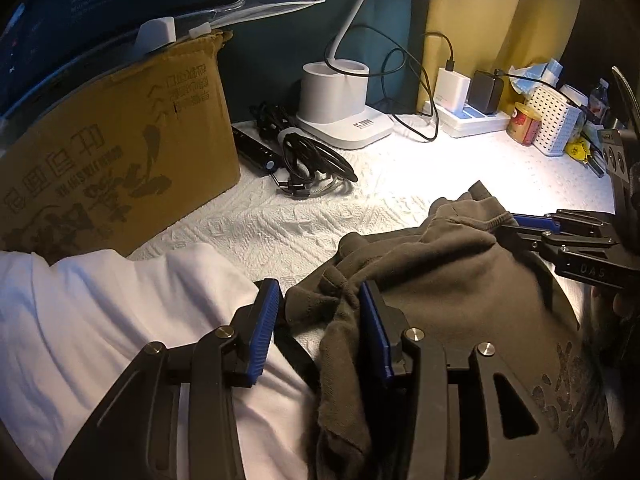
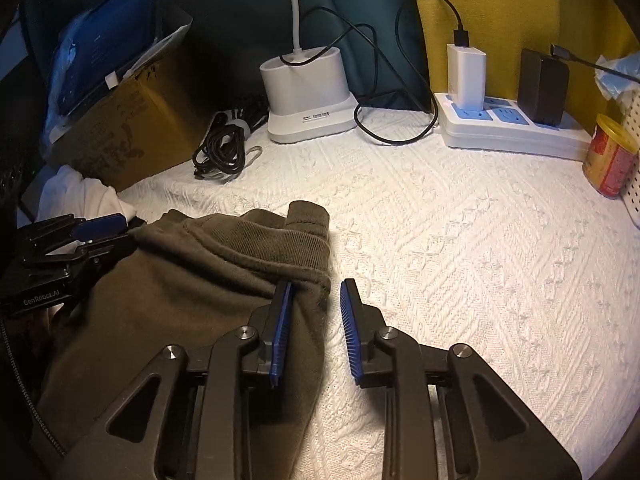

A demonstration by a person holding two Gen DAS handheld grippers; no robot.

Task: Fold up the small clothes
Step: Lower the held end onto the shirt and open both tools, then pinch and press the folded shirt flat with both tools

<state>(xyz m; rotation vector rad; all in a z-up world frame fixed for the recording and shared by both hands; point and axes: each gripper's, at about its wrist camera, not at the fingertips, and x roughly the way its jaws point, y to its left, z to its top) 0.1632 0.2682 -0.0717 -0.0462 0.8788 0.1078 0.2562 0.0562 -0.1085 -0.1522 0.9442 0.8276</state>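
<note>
A dark olive-brown garment (image 1: 440,280) lies bunched on the white textured cloth (image 1: 400,184); it also shows in the right wrist view (image 2: 200,280), ribbed hem uppermost. My left gripper (image 1: 320,316) is open, its jaws standing on either side of a crumpled fold at the garment's left edge. My right gripper (image 2: 316,312) is open at the garment's right edge, its left pad (image 2: 282,320) touching the fabric and its right pad over bare cloth. Each gripper shows in the other's view, the left one (image 2: 100,226) and the right one (image 1: 532,222). A white garment (image 1: 100,320) lies at the left.
A cardboard box (image 1: 112,152) holding a tablet (image 2: 100,48) stands at the left. At the back are a white lamp base (image 1: 340,104), coiled black cables (image 1: 304,160), a power strip with chargers (image 2: 512,128), a red-and-yellow can (image 2: 610,156) and a white perforated basket (image 1: 554,120).
</note>
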